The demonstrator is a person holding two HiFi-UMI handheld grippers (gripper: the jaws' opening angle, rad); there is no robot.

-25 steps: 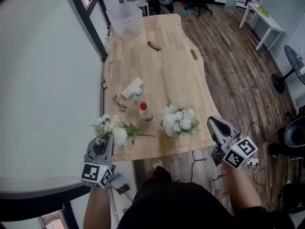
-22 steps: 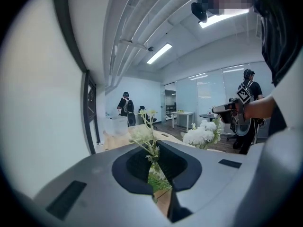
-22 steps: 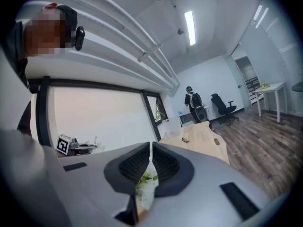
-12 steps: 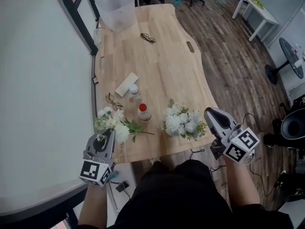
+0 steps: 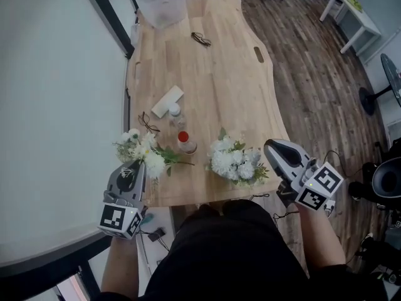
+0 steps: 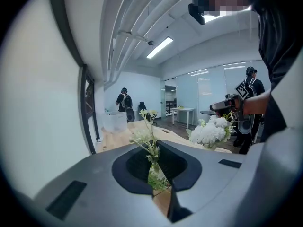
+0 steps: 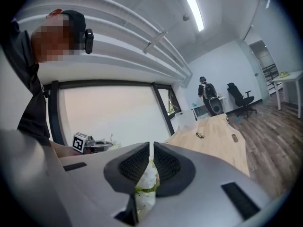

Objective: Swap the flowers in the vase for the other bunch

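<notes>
A loose bunch of white flowers (image 5: 141, 152) lies near the table's front left corner, stems pointing right. A fuller white bunch (image 5: 235, 162) stands in a vase that the blooms mostly hide. My left gripper (image 5: 132, 167) sits just in front of the loose bunch at the table edge, jaws shut and empty. In the left gripper view the loose bunch (image 6: 147, 136) shows past the left gripper (image 6: 158, 168), and the vase bunch (image 6: 210, 132) is to the right. My right gripper (image 5: 269, 147) hovers just right of the vase bunch, shut with nothing in it. The vase bunch (image 7: 147, 182) shows beyond the right gripper (image 7: 150, 157).
A red-capped bottle (image 5: 183, 142), a small bottle (image 5: 175, 111), a white box (image 5: 167, 101) and glasses (image 5: 148, 123) lie between and behind the bunches. Farther back are more glasses (image 5: 201, 39) and a clear bin (image 5: 160, 2). A window wall runs along the table's left side.
Both grippers have edged forward toward the table, the right one closer to the vase bunch. Their jaws stay shut, and the flowers have not moved.
</notes>
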